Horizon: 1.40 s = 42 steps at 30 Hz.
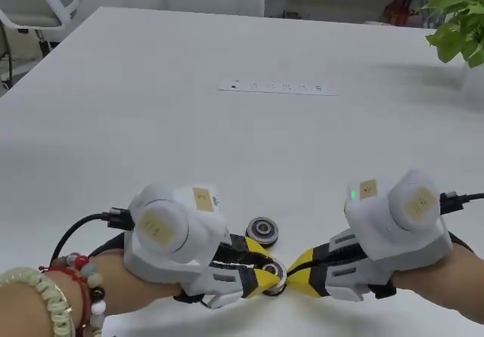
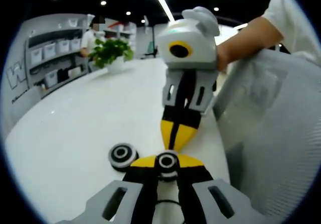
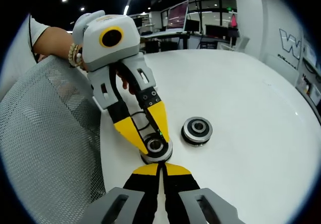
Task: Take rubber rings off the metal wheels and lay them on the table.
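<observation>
A small metal wheel [image 1: 277, 271] with a dark rubber ring sits near the table's front edge, and my left gripper [image 1: 268, 276] is shut on it. In the left gripper view the yellow tips [image 2: 168, 159] clamp this wheel [image 2: 168, 164] from both sides. My right gripper [image 1: 293, 280] faces it from the right, its tips pressed together on the ring at the wheel's rim [image 3: 156, 147]; its own jaws [image 3: 161, 168] look fully shut. A second wheel [image 1: 262, 230] [image 2: 123, 155] [image 3: 196, 130] lies flat on the table just behind them, untouched.
A white power strip [image 1: 276, 88] lies mid-table. A potted plant [image 1: 457, 20] stands at the far right corner. A mesh chair back [image 3: 45, 133] is close behind the table's near edge. The white table [image 1: 151, 125] stretches far ahead.
</observation>
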Tool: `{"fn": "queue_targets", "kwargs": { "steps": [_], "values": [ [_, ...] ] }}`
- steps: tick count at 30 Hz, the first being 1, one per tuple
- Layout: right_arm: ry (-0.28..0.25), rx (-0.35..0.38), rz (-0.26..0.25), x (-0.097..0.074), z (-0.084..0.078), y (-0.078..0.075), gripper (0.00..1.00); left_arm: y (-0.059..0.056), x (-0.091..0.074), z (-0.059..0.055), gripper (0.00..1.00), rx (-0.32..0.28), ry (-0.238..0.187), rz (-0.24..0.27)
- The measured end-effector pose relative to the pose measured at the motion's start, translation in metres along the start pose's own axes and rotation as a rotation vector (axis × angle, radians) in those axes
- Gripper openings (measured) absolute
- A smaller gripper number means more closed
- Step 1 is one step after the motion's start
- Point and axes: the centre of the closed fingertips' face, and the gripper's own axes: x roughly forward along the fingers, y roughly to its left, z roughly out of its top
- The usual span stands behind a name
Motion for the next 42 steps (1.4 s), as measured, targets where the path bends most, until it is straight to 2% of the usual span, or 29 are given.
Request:
{"fn": "queue_targets", "kwargs": {
  "steps": [2,7,11,16,20,24,27,29,42],
  "values": [
    [-0.002,0.044,-0.001,0.0,-0.001,-0.001,0.0,0.0,0.0,0.0,0.14,0.003,0.001,0.001],
    [-0.006,0.095,-0.011,-0.002,0.0,-0.005,0.0,0.0,-0.001,0.0,0.14,0.009,0.001,0.005],
    [-0.028,0.159,-0.017,-0.006,0.002,-0.008,0.0,0.001,-0.001,0.0,0.14,0.009,0.001,0.009],
    [-0.062,0.279,0.013,-0.009,0.005,-0.008,0.0,0.001,-0.001,0.0,0.14,0.01,0.003,0.009],
    [-0.074,0.319,0.027,-0.01,0.007,-0.007,0.0,0.001,-0.001,0.0,0.14,0.013,0.004,0.009],
    [-0.073,0.329,0.027,-0.009,0.007,-0.007,0.0,0.001,-0.001,0.0,0.14,0.02,0.009,0.009],
    [-0.099,0.371,0.039,-0.011,0.011,-0.008,0.0,0.001,-0.001,0.0,0.14,0.021,0.009,0.009],
    [-0.097,0.385,0.04,-0.011,0.011,-0.007,0.0,0.002,-0.002,0.0,0.14,0.022,0.009,0.009],
    [-0.095,0.359,0.026,-0.011,0.016,-0.005,0.0,0.002,-0.002,0.0,0.14,0.042,0.01,0.01]
  ]
}}
